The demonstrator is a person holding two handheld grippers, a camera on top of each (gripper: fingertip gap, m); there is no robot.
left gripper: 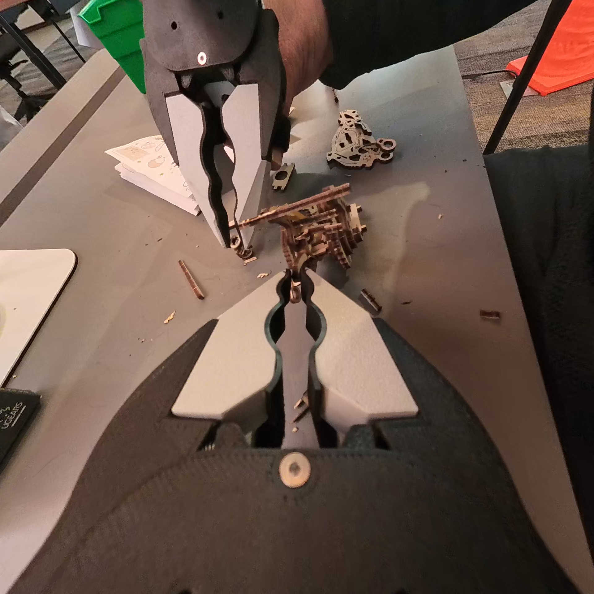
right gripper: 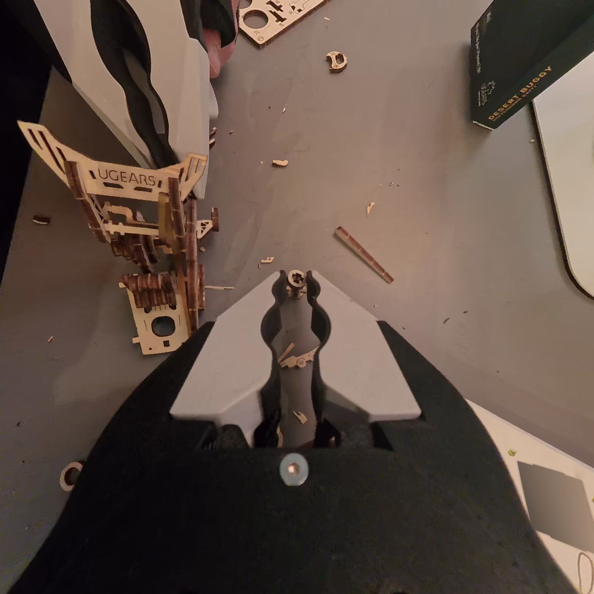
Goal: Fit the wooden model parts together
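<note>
Left gripper (left gripper: 296,275): fingers nearly together, clamped on a thin tab at the near, lower end of the wooden model; the tab runs down between the tips and a small ring of it shows just behind them.
Wooden model (left gripper: 316,229): a half-built assembly of stacked laser-cut gears and plates, sitting on the grey table (left gripper: 418,257) directly ahead of the left fingertips; in the right wrist view it stands at the left, beside the right gripper's fingers, with its curved top plate tilted up.
Right gripper (right gripper: 296,279): fingers closed on a small round wooden pin piece (right gripper: 295,279), held at the very tips with its slotted end face toward the camera.
Right gripper in the left wrist view (left gripper: 238,246): pointing down at the table, its tips just left of the model's long projecting arm, near but apart from it.
Pin piece versus model: to the model's side, not touching it.
Loose stick (right gripper: 364,254): a long, thin wooden strip lying on the table, right of the right fingertips and well apart from the model.
Cut-out sheet remnant (left gripper: 356,141): flat on the table beyond the model.
Leaflet (left gripper: 154,170): white folded paper behind the right gripper.
Dark box (right gripper: 514,64): at the far right of the right wrist view.
Scraps: small wooden chips scattered across the table.
</note>
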